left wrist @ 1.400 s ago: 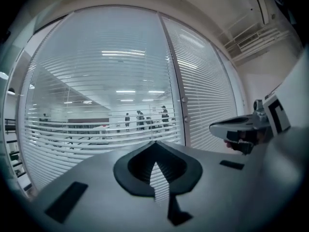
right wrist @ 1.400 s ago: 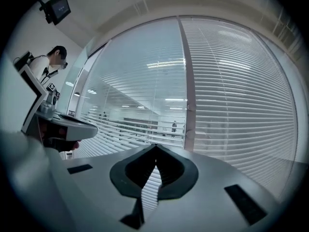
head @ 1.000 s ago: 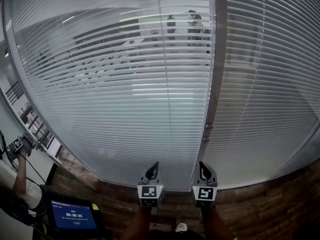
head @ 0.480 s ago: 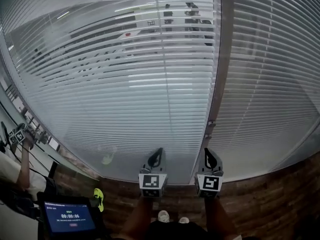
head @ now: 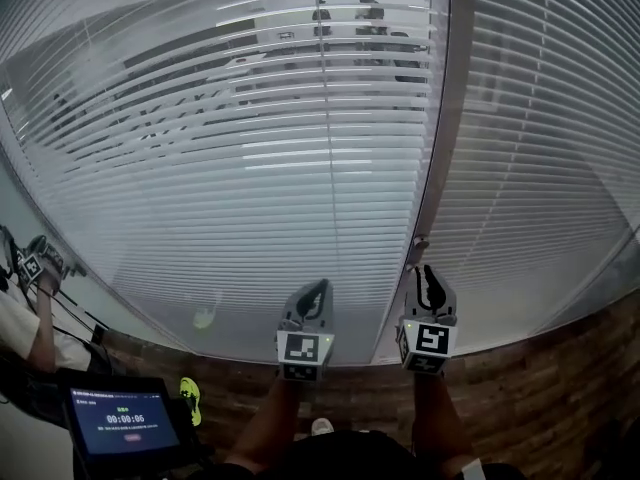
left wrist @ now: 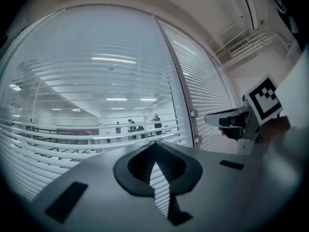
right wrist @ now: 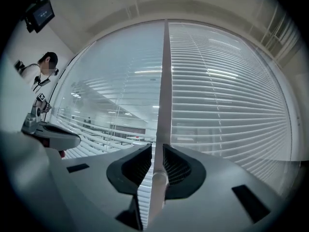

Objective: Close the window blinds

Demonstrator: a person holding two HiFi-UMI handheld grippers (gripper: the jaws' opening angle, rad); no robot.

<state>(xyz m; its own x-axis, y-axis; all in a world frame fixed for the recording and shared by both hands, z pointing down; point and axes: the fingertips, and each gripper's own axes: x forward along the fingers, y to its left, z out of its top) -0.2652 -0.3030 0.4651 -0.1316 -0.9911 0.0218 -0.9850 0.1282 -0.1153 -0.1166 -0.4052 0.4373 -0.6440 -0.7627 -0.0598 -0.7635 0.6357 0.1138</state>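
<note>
Before a glazed office wall, both hand-held tools point level at the window blinds (head: 250, 168). The white horizontal slats cover the glass in two panels, one on either side of a grey frame post (head: 447, 118). The slats of the left panel are tilted open, so ceiling lights and a few distant figures (head: 365, 13) show through. Those of the right panel lie denser and let little through.

Near the bottom edge of the left panel, just left of the post, the left gripper (head: 316, 290) has its jaws meeting at the tips, clenched on nothing. Only slats show through the slit behind the tips.

Directly in front of the post, beside the other tool but not touching it, is the right gripper (head: 428, 276). Its jaws stand a little apart and released, having just been opening. A slim pale rod (right wrist: 157, 197), apparently the blind's tilt wand, stands upright between them. A sliver of blind shows between the rod and the jaw at that view's left, but contact with the other jaw cannot be told. Above the jaws the rod lines up with the post, so its upper run cannot be separated from it. A small round fitting (head: 418, 240) sits on the post just above this gripper.

At lower left stands a tablet (head: 118, 423) with a lit timer screen. A second person (head: 35, 338) at the left edge holds up a marker-bearing device.
</note>
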